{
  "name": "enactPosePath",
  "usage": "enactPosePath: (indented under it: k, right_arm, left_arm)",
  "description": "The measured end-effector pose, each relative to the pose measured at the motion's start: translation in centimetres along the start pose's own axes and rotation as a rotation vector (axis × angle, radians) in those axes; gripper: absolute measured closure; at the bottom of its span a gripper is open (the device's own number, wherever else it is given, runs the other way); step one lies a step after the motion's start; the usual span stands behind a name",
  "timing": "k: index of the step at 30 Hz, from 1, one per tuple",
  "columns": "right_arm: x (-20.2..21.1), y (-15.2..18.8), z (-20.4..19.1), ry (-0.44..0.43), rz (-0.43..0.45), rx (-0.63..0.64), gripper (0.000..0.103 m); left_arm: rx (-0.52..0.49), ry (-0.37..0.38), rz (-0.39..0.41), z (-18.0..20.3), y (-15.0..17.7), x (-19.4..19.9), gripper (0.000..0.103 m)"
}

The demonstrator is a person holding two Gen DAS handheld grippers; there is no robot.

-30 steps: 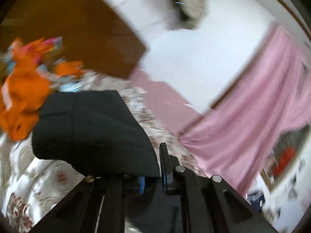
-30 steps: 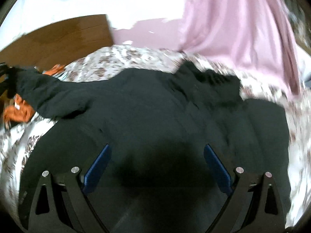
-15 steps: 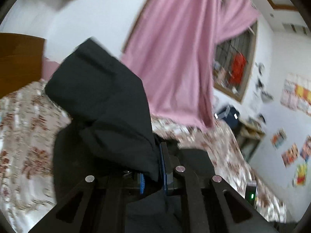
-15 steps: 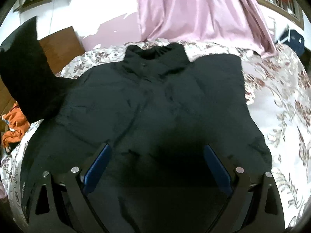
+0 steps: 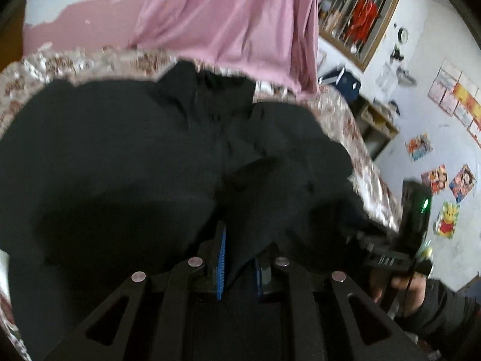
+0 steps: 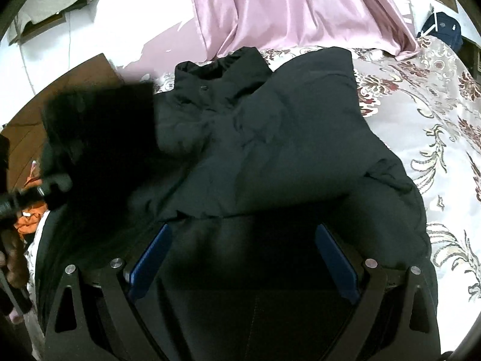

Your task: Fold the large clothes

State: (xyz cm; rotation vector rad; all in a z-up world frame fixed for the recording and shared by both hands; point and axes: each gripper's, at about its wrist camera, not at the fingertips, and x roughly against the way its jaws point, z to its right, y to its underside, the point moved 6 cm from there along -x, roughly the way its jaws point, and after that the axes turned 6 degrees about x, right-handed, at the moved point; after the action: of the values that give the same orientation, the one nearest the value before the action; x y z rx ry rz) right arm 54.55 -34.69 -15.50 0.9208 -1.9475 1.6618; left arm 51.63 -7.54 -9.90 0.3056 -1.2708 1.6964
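Clearly, the big black padded jacket (image 6: 270, 138) lay spread face up across the bed with the floral cream-and-maroon bedspread (image 6: 427, 96), its stand-up collar (image 6: 222, 66) pointing toward the pink satin curtain (image 6: 285, 6) that hung at the far edge of the bed. The jacket's right sleeve was already laid over the chest, its cuff edge ending near the middle of the body. The left claw (image 5: 237, 266) was clenched on a fold of the black cloth, its blue-padded fingers (image 5: 221, 258) drawn close together with fabric bunched between them and rising in front of the lens; from the right wrist view that same raised sleeve showed as a blurred dark mass at the left, over the jacket's shoulder. The right claw (image 6: 243, 258) hung released above the lower part of the jacket, its blue pads (image 6: 336, 264) wide apart and nothing between them; whether they touched the cloth I could not tell. A crumpled orange garment (image 6: 28, 219) lay on the bed just beside the jacket's left edge. The brown wooden headboard (image 6: 60, 96) stood behind it, and a navy blue bag (image 6: 442, 30) sat beyond the far corner of the bed. Colourful cartoon posters (image 5: 448, 180) dotted the white wall on the right.
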Motion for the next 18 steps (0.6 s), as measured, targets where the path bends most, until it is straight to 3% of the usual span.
enactPosePath:
  k: [9, 13, 15, 16, 17, 18]
  right_arm:
    - [0.3, 0.4, 0.6, -0.083, 0.039, -0.047, 0.009]
    - [-0.1, 0.9, 0.4, -0.104, 0.030, -0.046, 0.005]
    - [-0.2, 1.1, 0.2, -0.096, 0.027, -0.039, 0.004]
    - [-0.3, 1.1, 0.1, -0.091, 0.025, -0.033, 0.003]
    - [-0.4, 1.2, -0.1, -0.087, 0.025, -0.026, 0.003]
    - [-0.3, 1.2, -0.1, -0.083, 0.026, -0.022, 0.002]
  left_arm:
    - [-0.050, -0.056, -0.148, -0.8, 4.0, -0.7, 0.085]
    - [-0.076, -0.090, -0.145, -0.8, 5.2, -0.3, 0.082]
    - [-0.066, -0.082, -0.142, -0.8, 5.5, 0.0, 0.074]
    - [-0.060, -0.074, -0.143, -0.9, 5.4, 0.0, 0.061]
    - [-0.052, -0.054, -0.144, -0.7, 5.4, 0.2, 0.042]
    - [-0.041, -0.026, -0.138, -0.5, 5.7, 0.6, 0.033]
